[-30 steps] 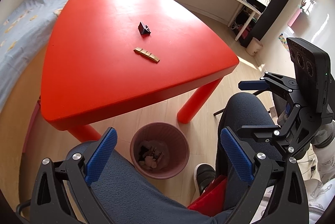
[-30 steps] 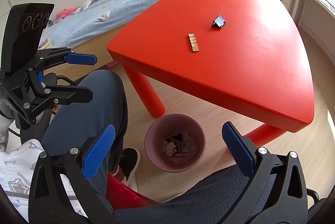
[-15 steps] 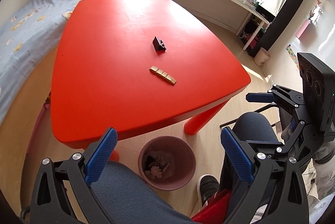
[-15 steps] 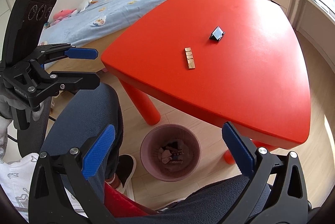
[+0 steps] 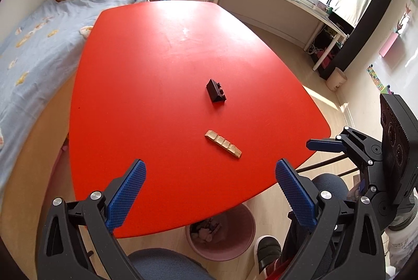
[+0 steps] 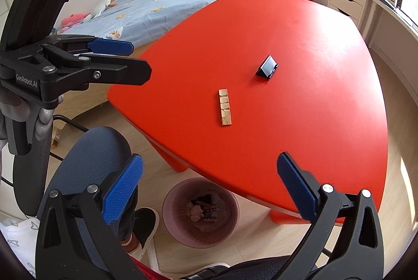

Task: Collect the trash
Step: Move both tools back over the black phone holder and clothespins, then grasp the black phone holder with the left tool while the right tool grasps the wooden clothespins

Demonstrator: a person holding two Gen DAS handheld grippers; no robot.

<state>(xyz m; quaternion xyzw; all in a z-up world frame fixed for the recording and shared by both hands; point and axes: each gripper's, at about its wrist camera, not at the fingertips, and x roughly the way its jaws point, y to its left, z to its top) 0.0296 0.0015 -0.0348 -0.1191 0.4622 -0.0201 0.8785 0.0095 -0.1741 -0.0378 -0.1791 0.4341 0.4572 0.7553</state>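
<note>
- My left gripper (image 5: 209, 191) has its jaws wide apart, nothing between them, hovering over the near edge of the red bench (image 5: 156, 70).
- My right gripper (image 6: 209, 186) is also spread wide and empty; it hangs off the bench's near corner, above the floor.
- In the right view the left gripper (image 6: 130, 57) shows at 10 o'clock, side-on, held by a gloved hand (image 6: 23, 110); in the left view the right gripper (image 5: 321, 146) shows at 3 o'clock.
- Wooden strip (image 5: 222, 143), pale and segmented, lies flat on the bench at 12 o'clock from my left gripper, near it. In the right view the same strip (image 6: 225, 107) sits at 12 o'clock too.
- Small black wedge-shaped piece (image 5: 216, 91) rests on the bench beyond the strip, apart from it, near mid-bench; in the right view the piece (image 6: 267, 67) is at 1 o'clock.
- Pink trash bin (image 6: 172, 209) stands on the floor under the bench's near edge, at 6 o'clock from the strip, with scraps already inside; in the left view the bin (image 5: 243, 235) is partly hidden by the bench.
- A person's knee in dark trousers (image 6: 96, 154) is just beside the bin, a shoe (image 6: 146, 222) next to it.
- Bed (image 5: 34, 50) with a blue sheet runs along the bench's left side.
</note>
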